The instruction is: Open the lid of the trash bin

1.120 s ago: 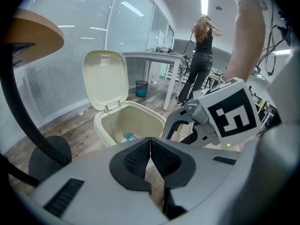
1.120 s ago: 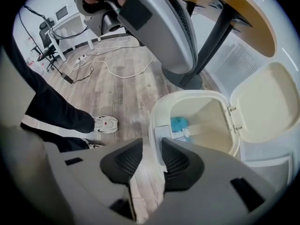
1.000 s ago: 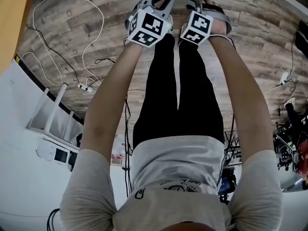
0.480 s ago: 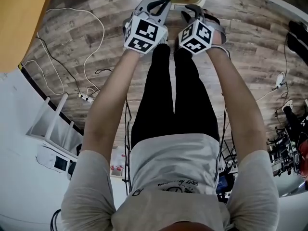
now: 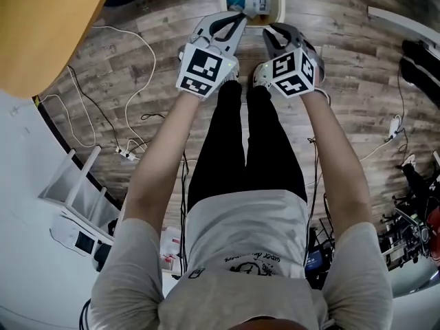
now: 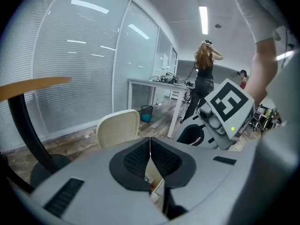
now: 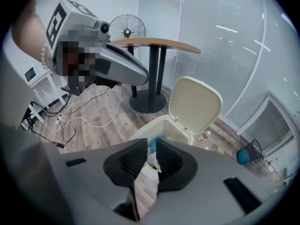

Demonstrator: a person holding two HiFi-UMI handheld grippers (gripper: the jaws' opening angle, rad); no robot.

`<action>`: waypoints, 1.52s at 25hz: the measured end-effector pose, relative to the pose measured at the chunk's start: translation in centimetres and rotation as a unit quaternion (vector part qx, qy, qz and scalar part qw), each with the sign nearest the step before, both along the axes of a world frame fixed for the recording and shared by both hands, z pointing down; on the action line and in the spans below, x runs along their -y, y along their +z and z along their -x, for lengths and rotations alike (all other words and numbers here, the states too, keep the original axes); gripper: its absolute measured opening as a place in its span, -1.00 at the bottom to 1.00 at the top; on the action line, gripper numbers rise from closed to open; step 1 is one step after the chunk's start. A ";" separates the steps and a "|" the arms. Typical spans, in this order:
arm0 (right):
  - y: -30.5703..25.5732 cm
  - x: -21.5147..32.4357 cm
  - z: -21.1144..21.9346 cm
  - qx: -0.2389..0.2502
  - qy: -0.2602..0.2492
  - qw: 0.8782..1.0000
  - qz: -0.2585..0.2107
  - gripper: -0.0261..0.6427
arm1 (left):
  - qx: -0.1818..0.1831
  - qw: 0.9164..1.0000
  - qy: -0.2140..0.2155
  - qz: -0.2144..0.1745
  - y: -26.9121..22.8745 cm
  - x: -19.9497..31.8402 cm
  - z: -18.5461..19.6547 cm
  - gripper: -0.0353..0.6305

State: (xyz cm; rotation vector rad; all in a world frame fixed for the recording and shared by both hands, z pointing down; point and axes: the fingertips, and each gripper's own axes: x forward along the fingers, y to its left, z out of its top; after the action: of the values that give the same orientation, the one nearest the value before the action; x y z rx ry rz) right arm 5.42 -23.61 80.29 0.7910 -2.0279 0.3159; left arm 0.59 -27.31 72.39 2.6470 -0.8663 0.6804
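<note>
Down on the plank floor (image 5: 357, 60) the bin (image 7: 140, 131) is standing with its lid (image 7: 194, 102) tipped up and back (task looking done). Left tongs (image 6: 150, 150) are pressing together on nothing; right tongs (image 7: 151, 159), empty, have just been closing, showing a narrow gap. Cables (image 7: 90, 123) are trailing past a round table (image 7: 159, 43), blinds (image 7: 220, 46) lining glass walls (image 6: 140, 64).

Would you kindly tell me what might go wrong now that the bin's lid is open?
The lid stands upright over the trash bin with nothing touching it, so it may tip back shut. Loose cables lie on the floor at the head view's left. A step that way might snag them.
</note>
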 end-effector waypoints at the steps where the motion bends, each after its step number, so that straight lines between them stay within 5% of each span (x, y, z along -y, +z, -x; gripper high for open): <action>1: -0.9 0.1 -0.1 0.008 0.004 1.000 -0.003 -0.72 | -0.008 1.000 -0.005 -0.002 -1.0 0.0 -0.1 -0.83; 15: -17.7 0.8 -2.5 0.139 0.113 0.982 -0.066 -0.90 | -0.070 0.995 -0.056 -0.039 -15.7 -1.3 0.6 -0.83; 25: -30.3 0.3 -3.4 0.188 0.126 0.968 -0.112 -0.90 | -0.129 0.987 -0.065 -0.070 -28.1 -3.4 -0.2 -0.83; 38: -45.4 -2.4 -4.3 0.239 0.141 0.942 -0.191 -0.90 | -0.164 0.979 -0.049 -0.114 -41.1 -6.8 -0.6 -0.83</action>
State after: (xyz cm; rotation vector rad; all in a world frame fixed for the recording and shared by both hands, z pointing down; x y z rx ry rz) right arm 9.73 -21.17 34.86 1.3594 -2.4714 0.2986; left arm 1.14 -20.53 31.24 2.7789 -1.0178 0.1173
